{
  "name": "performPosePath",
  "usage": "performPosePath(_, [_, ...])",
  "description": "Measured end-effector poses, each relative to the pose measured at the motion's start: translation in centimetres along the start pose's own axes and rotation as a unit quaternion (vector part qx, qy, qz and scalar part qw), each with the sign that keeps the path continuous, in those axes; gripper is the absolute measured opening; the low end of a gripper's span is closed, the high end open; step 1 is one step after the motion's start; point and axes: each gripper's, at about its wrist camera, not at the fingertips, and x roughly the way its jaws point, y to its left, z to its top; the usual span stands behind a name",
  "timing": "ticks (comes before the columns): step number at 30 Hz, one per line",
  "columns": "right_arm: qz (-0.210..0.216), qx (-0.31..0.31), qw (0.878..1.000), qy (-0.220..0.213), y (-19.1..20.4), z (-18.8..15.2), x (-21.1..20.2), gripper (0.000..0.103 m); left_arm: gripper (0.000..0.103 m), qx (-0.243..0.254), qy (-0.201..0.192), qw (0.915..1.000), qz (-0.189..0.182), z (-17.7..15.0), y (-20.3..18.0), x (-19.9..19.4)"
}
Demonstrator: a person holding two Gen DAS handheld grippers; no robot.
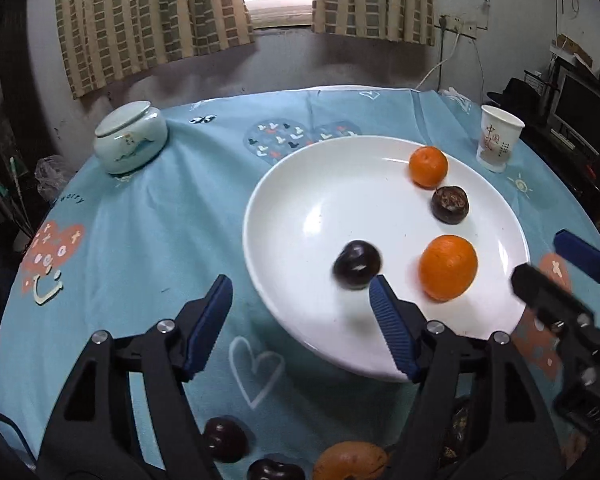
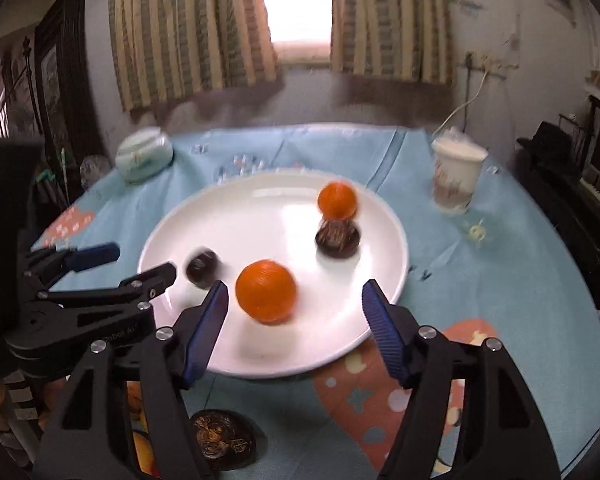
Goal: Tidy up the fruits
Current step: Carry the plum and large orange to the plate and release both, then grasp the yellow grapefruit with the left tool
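Note:
A white plate (image 1: pixel 319 200) on the blue tablecloth holds two oranges and two dark fruits. My left gripper (image 1: pixel 300 280) is open over the plate's near-left rim, and nothing is between its fingers. A blurred dark round fruit (image 1: pixel 357 265) lies just beyond its right fingertip. Next to it sits a large orange (image 1: pixel 447 266), with a wrinkled dark fruit (image 1: pixel 449 204) and a smaller orange (image 1: pixel 428 167) behind. My right gripper (image 2: pixel 295 285) is open over the plate (image 2: pixel 260 224); the blurred large orange (image 2: pixel 266 290) lies just past its fingers, untouched. The left gripper (image 2: pixel 140 262) shows at the left.
Loose fruits lie on the cloth near me: two dark ones (image 1: pixel 224 440) (image 1: pixel 276 472), an orange one (image 1: pixel 349 464), and a dark patterned one (image 2: pixel 222 444). A pale lidded jar (image 1: pixel 131 140) stands back left and a paper cup (image 1: pixel 499 138) back right.

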Motion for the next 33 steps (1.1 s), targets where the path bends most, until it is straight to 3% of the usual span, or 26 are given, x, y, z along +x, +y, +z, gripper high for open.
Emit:
performPosePath(6, [0.017, 0.023, 0.992, -0.121, -0.7, 1.7, -8.7, 0.073, 0.074, -0.043, -0.040, 0.9982, -0.004, 1.0, 3.2, -5.0])
performPosePath(8, [0.025, 0.027, 0.990, -0.134, -0.4, 1.3, -10.5, 0.094, 0.083, -0.051, -0.054, 0.9972, 0.007, -0.4, 4.5, -6.9])
performPosePath(10, [0.034, 0.041, 0.987, -0.153, -0.2, -0.7, -12.2, 0.101, 0.084, -0.058, -0.053, 0.9966, 0.025, -2.2, 5.6, -7.9])
performPosePath(17, [0.049, 0.042, 0.992, -0.107, 0.9, -5.6, -12.8, 0.101, 0.084, -0.048, -0.005, 0.9978, 0.046, -11.0, 8.0, -8.9])
performPosePath(20, [0.055, 0.065, 0.991, -0.100, 0.1, -6.9, -13.1, 0.102, 0.084, -0.038, 0.010, 0.9987, 0.033, -13.0, 7.9, -9.1])
performPosePath(25, [0.053, 0.091, 0.991, -0.082, -1.1, -7.5, -12.5, 0.102, 0.084, 0.012, -0.004, 0.9999, 0.005, -14.0, 5.8, -10.2])
performPosePath(33, [0.058, 0.094, 0.991, -0.075, -1.0, -7.7, -12.4, 0.102, 0.084, 0.037, 0.034, 0.9987, -0.011, -14.4, 4.8, -8.2])
